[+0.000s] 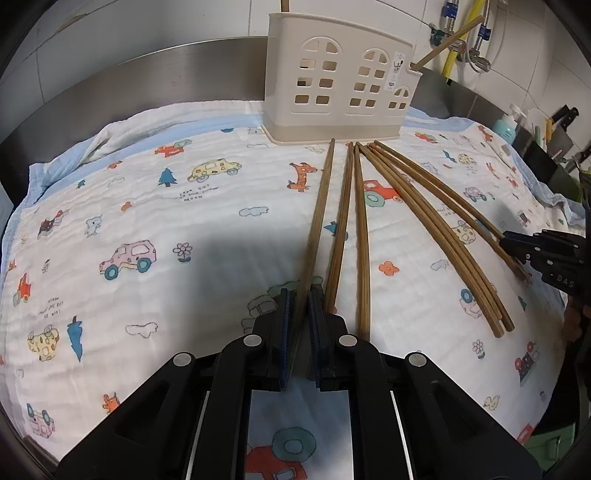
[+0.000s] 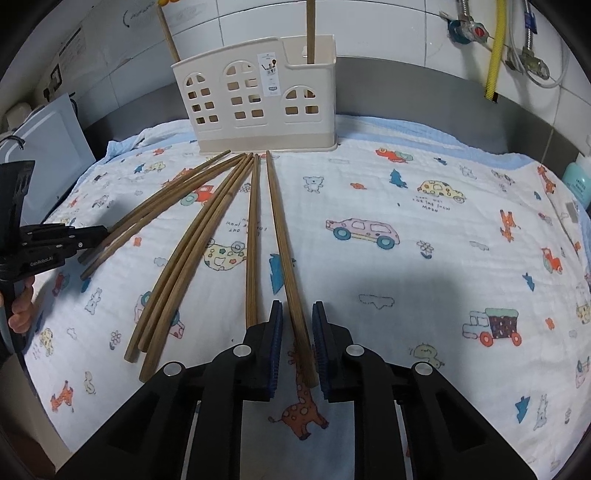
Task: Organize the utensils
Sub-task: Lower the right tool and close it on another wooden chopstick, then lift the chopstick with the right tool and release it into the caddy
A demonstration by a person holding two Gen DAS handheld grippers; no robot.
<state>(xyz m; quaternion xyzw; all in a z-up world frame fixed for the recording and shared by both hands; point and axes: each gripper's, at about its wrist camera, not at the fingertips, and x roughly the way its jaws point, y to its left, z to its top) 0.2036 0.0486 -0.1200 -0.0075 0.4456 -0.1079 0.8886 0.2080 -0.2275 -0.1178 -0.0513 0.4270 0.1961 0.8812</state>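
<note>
The right-hand chopstick (image 2: 282, 236) lies flat on the cloth (image 2: 406, 277). Its long axis runs 12 to 6 o'clock, from the holder (image 2: 258, 110) back between your right tongs (image 2: 296, 308), which straddle it unclenched. Your left tongs (image 1: 299, 293) are clenched on the left-hand chopstick (image 1: 320, 210).

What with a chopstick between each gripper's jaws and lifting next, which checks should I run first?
1. Left gripper shut on the leftmost chopstick: ok.
2. Right gripper gripping the rightmost chopstick: not ok; it lies between the jaws, but a gap shows beside one pad.
3. Holder upright at the far edge of the cloth: ok.
4. Free room in the holder: cannot tell; two standing chopsticks are in it and the inside is hidden.
</note>
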